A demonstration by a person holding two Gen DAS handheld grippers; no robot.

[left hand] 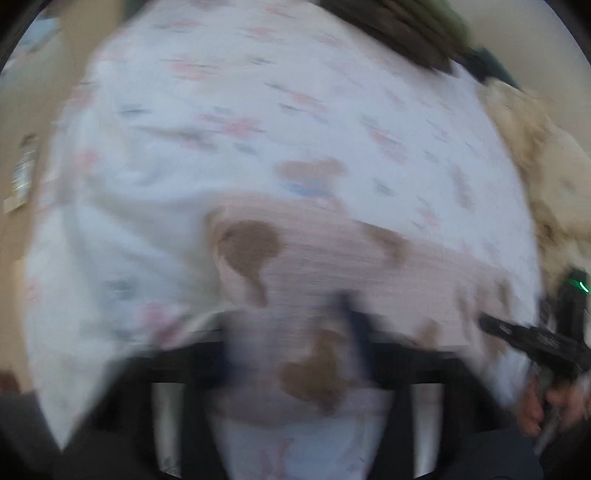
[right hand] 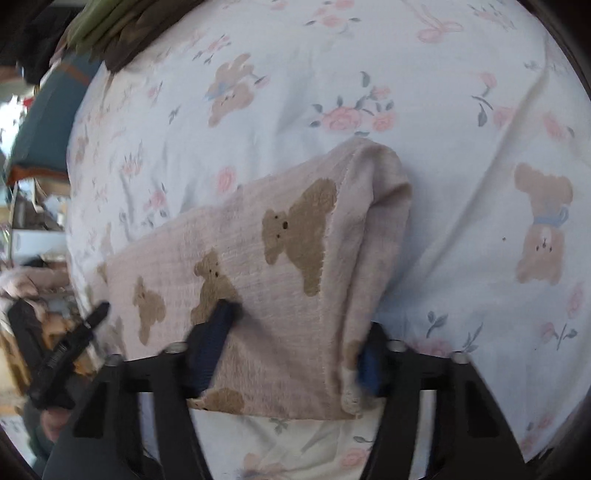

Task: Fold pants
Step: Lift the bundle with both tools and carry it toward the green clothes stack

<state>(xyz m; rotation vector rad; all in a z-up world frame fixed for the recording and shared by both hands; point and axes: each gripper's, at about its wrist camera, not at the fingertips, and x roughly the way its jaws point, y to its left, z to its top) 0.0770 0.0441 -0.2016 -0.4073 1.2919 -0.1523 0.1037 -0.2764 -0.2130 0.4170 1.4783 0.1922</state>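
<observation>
The pants (right hand: 280, 266) are pale pink with brown teddy bears and lie across a white bedsheet (right hand: 461, 110) printed with flowers and bears. My right gripper (right hand: 291, 354) has the pants' folded end between its blue fingers (right hand: 210, 347), jaws set wide around the cloth. In the blurred left wrist view the pants (left hand: 332, 266) run across the middle, and my left gripper (left hand: 295, 350) has the cloth over its fingers. The left gripper also shows at the left edge of the right wrist view (right hand: 70, 343); the right gripper shows at the right edge of the left wrist view (left hand: 535, 336).
A pile of dark green and brown clothes (right hand: 114, 33) lies at the bed's far edge. A beige fluffy cloth (left hand: 535, 155) lies at the right of the bed. Cluttered shelves (right hand: 33, 206) stand beyond the bed's left side.
</observation>
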